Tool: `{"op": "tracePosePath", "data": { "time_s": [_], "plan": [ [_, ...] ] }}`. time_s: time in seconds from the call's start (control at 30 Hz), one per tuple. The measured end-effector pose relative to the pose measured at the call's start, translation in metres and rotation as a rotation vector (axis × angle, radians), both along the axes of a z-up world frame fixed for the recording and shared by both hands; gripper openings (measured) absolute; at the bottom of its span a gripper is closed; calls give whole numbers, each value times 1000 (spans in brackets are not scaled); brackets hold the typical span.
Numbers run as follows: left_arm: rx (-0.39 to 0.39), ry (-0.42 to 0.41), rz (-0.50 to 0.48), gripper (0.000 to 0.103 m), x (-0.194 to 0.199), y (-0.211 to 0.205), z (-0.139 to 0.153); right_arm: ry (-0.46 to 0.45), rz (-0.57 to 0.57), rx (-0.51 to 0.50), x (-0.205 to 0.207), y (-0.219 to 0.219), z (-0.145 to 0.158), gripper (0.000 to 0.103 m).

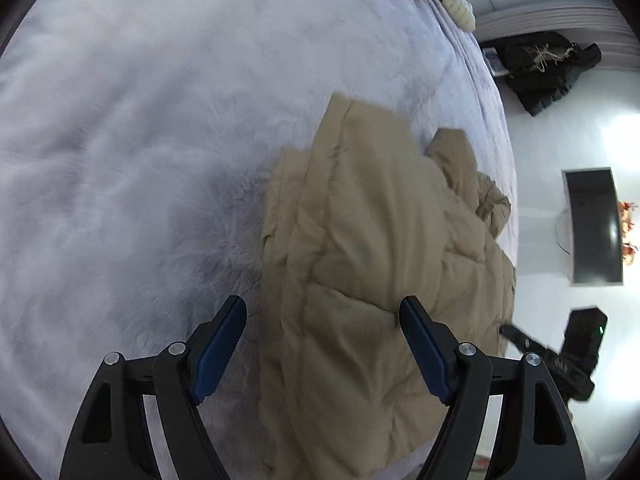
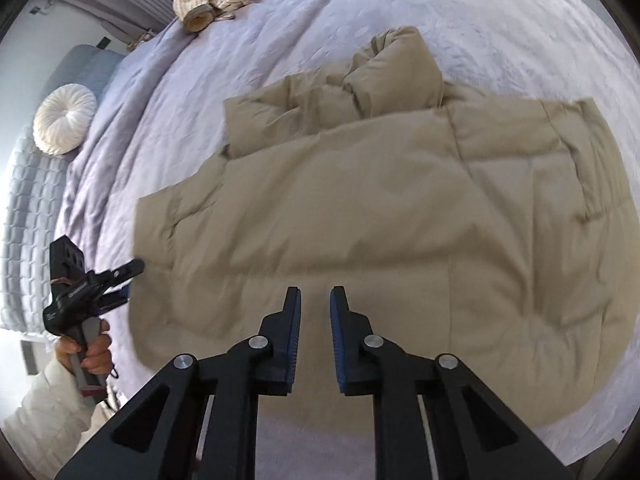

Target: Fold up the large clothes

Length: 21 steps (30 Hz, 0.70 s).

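1. Firstly, bed [image 2: 304, 40]: lilac fleece cover, filling the ground ahead of both grippers.
2. Jacket [image 2: 380, 216]: tan, quilted, spread flat on the bed just beyond the right gripper [image 2: 315, 300], whose jaws stand near together, nothing between.
3. Left gripper [image 1: 322, 312]: jaws apart, empty, over the jacket's edge.
4. Round cushion [image 2: 64, 118]: white, far left.
5. Floor [image 1: 560, 140]: white, right of the bed.
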<state>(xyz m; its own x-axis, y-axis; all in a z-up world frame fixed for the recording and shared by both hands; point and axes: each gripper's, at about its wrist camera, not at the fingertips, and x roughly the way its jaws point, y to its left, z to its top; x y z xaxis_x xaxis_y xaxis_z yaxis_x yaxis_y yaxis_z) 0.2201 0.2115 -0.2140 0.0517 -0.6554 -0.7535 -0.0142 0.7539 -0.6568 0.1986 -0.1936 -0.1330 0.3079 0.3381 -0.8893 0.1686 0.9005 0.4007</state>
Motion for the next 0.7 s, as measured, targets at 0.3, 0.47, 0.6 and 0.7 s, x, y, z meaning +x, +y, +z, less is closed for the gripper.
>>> {"op": "tracePosePath", "data": {
  "time_s": [0.3,0.47,0.6,0.7],
  "plan": [
    [-95,62,-152,80,6,-25,-33,-41,-22,-61,43,3,-25,16],
    [-97,72,-261,80,9,-53,-34,3,-65,-68,57,8,-52,15],
    [-169,69,-310,33,5,-64,-15,20,-92,-62,58,7,-63,13],
    [-211,47,-332,29,0,-71,11,36,-112,-50,58,4,-68,12]
  ]
}}
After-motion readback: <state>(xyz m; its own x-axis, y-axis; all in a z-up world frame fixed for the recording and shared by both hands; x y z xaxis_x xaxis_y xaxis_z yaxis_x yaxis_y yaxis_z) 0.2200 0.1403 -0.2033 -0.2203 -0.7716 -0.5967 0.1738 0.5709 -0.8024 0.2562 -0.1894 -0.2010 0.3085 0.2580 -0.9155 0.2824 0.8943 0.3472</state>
